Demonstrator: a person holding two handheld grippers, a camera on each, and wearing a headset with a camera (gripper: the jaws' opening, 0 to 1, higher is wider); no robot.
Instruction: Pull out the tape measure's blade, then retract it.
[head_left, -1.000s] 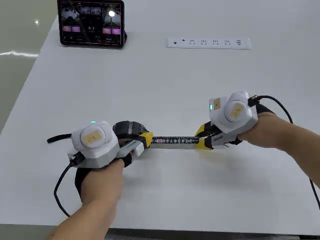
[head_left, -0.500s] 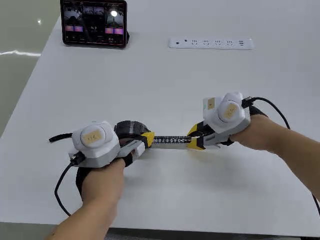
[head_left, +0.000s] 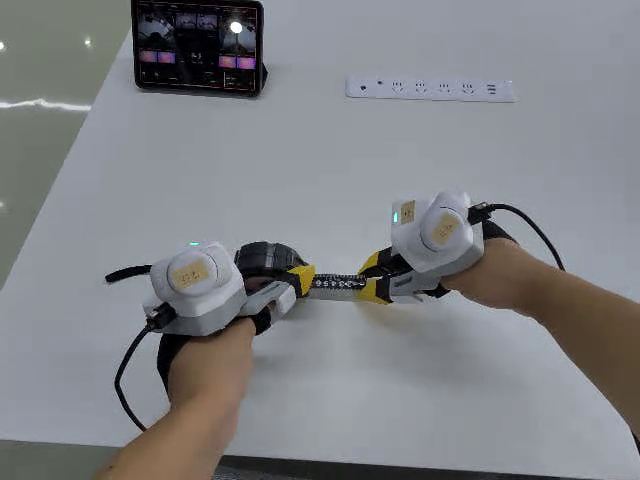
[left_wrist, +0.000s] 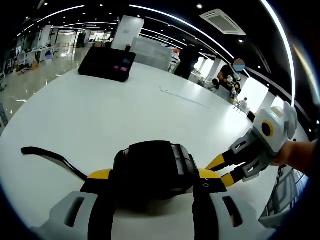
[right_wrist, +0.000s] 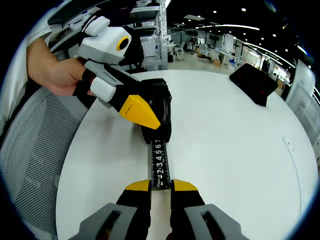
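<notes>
Looks like either the start of the pull or the tail of the return; cannot tell which from so short a stretch of blade (head_left: 335, 284) out. Pinches the blade's tip in the right gripper (head_left: 372, 287), jaws closed on it just past the low numerals, as seen in the right gripper view. Grips the case (head_left: 262, 258) with the left gripper (head_left: 287, 291), jaws clamped on its two sides, yellow tips beside the end where the blade comes out.

If pulling: probably calls for drawing the right gripper straight away along the blade's line, low over the table (head_left: 300, 150), with the left one planted so the case does not slide. If returning: probably calls for walking the tip back to the case under control rather than letting go, lest it snap in.

Sits near the table's front edge, between the two grippers, resting on the white top. Case black and rounded, ribbed across the back, with a black strap (head_left: 125, 273) trailing off to the left. Blade narrow and dark with pale numerals, lying straight, not kinked.
</notes>
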